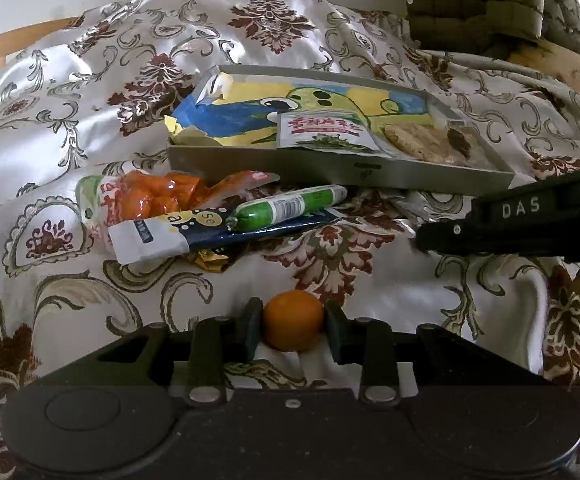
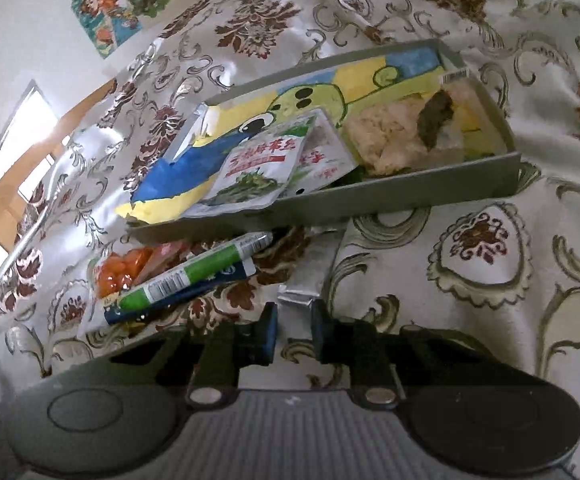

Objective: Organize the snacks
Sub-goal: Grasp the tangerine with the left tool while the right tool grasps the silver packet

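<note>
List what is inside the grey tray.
In the grey tray lie a yellow and blue cartoon bag, a white packet with red lettering on top of it, and a clear pack of pale cakes. Whatever lies beneath these is covered.

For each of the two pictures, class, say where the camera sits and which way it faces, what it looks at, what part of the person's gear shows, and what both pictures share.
Left wrist view: sits on the left gripper, facing forward and down over the patterned cloth; its fingers close on an orange fruit; the other gripper's dark finger enters at right.
Right wrist view: sits on the right gripper, tilted, facing down at the cloth; a silver packet lies at its fingertips.
Shared: the grey tray of snacks and the green tube before it.
</note>
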Action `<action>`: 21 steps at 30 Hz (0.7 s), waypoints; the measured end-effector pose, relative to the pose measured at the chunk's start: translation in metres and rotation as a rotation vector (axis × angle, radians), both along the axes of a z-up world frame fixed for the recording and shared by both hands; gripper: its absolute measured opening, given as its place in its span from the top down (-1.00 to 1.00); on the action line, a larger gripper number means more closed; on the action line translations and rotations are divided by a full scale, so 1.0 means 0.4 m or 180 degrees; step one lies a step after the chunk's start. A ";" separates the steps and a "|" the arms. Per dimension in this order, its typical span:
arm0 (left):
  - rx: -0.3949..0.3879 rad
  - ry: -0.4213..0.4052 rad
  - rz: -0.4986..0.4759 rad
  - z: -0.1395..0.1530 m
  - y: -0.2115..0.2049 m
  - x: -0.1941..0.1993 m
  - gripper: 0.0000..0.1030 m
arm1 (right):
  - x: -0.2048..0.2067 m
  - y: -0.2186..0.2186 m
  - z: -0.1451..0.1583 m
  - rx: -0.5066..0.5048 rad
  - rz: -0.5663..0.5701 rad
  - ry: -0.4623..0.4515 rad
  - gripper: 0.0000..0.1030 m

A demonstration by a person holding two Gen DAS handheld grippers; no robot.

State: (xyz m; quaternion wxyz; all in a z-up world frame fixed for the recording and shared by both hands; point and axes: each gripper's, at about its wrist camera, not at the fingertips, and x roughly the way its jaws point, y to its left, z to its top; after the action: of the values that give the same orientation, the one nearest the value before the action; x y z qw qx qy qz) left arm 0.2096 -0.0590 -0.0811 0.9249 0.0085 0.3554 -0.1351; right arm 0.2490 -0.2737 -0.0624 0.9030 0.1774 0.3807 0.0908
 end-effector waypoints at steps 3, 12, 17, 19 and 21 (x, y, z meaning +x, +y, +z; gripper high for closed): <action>-0.0012 0.0000 0.0007 0.000 0.000 0.000 0.31 | 0.002 0.013 0.005 -0.0164 -0.0034 -0.0106 0.43; -0.0113 0.0009 0.0049 -0.005 0.006 0.016 0.32 | 0.073 0.061 -0.029 -0.0513 -0.0058 -0.0297 0.28; -0.0131 0.0000 0.0065 -0.005 0.007 0.018 0.33 | 0.086 0.058 -0.051 -0.0502 -0.0072 -0.0189 0.28; -0.0117 0.0001 0.0083 -0.004 0.004 0.016 0.33 | 0.086 0.047 -0.050 -0.0425 -0.0093 -0.0154 0.42; -0.0095 0.0005 0.0100 -0.002 -0.001 0.013 0.33 | 0.076 0.038 -0.044 -0.0380 -0.0084 -0.0140 0.48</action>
State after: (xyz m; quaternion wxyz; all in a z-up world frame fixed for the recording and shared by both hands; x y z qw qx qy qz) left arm 0.2149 -0.0596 -0.0818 0.9266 -0.0110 0.3542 -0.1259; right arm 0.2794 -0.2586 -0.0802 0.9212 0.1262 0.3632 0.0599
